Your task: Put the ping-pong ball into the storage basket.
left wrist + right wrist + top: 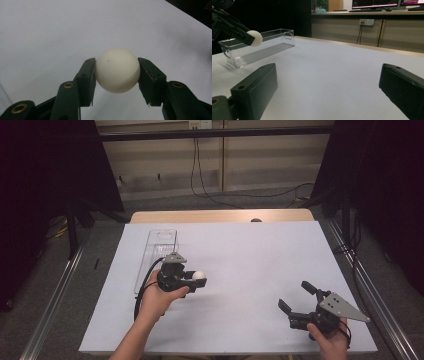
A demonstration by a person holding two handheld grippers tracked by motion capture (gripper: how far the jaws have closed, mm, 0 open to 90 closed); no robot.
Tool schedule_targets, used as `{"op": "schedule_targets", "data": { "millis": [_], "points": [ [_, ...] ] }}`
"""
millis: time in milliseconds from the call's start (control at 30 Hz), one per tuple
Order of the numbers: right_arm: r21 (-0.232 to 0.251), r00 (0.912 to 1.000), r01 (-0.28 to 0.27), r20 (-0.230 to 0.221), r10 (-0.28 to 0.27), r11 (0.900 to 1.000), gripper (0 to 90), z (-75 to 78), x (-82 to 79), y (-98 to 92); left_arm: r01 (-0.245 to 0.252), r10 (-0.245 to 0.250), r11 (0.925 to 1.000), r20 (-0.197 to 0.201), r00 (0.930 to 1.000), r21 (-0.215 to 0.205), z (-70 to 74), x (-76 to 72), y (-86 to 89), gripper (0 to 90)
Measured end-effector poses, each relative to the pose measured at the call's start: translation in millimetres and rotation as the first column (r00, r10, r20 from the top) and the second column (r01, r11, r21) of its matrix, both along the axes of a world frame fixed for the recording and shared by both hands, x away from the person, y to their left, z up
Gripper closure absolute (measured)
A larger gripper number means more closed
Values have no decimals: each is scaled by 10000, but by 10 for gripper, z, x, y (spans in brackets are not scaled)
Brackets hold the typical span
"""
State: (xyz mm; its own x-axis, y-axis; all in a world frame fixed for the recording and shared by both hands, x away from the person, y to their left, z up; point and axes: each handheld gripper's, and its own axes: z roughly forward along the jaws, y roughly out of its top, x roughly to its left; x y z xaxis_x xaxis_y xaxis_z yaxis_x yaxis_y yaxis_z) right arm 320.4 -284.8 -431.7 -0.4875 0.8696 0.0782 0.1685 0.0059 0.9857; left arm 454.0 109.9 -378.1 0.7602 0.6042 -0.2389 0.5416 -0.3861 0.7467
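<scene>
Where the white sheet (240, 270) covering the table meets its left side, I see a clear rectangular plastic bin (159, 251) with ribbed floor and glossy, see-through walls; it lies lengthwise, running away from the person, open side up. Just beside its near end, the left gripper (195, 281) is held in the person's left hand (162, 297), its black matte jaws clenched on a small smooth cream-white ball (199, 275). In the left gripper view the ball (117, 70) sits squarely between the two flat pads (88, 77), touching both, raised clear of the sheet. From the right gripper view, the ball (254, 38) hangs in front of the bin (259, 47), above the sheet.

Further right, well apart from the ball, the right gripper (297, 297) rests in the person's right hand (330, 335) near the front right corner of the sheet. Its jaws stand released and wide, nothing between them. A grey three-cornered plate (342, 306) tops it.

Beyond the sheet, a light wooden table edge (220, 215) shows. Grey carpet, black cables (200, 175) and pale wall panels lie behind.
</scene>
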Motion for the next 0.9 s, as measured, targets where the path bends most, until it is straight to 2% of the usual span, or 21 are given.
{"op": "schedule_targets", "data": {
  "millis": [200, 300, 433, 467, 633, 700, 867, 900],
  "points": [
    [-22, 10000, 3, 14, -3, 10000, 15, -1, -1, -4, -87, 87, 9999, 45, 10000, 135, 17, 12, 31, 511],
    [-34, 10000, 34, 58, -34, 10000, 15, -1, 1, -4, -153, 153, 9999, 31, 9999, -13, 20, 12, 35, 511],
    [-2, 10000, 18, 56, -18, 10000, 15, -2, 2, -2, -139, 139, 9998, 30, 9999, 151, 39, 18, 55, 511],
    [-23, 9999, 55, 89, -55, 10000, 15, -2, 3, -3, -144, 144, 9999, 83, 9999, 25, 35, 20, 54, 511],
    [-18, 10000, 39, 73, -39, 10000, 15, -2, 3, -3, -152, 152, 9999, 30, 9999, 3, 43, 32, 78, 512],
    [-20, 10000, 53, 63, -53, 10000, 15, 0, 0, -5, -224, 223, 9996, 60, 9997, 155, 55, 33, 88, 511],
    [1, 10000, 24, 82, -24, 10000, 15, 0, 2, -7, -183, 183, 9998, 41, 9998, 9, 62, 41, 102, 512],
    [-7, 10000, 28, 80, -28, 10000, 15, 0, 2, -7, -227, 226, 9997, 63, 9997, 103, 69, 41, 105, 512]
  ]
}}
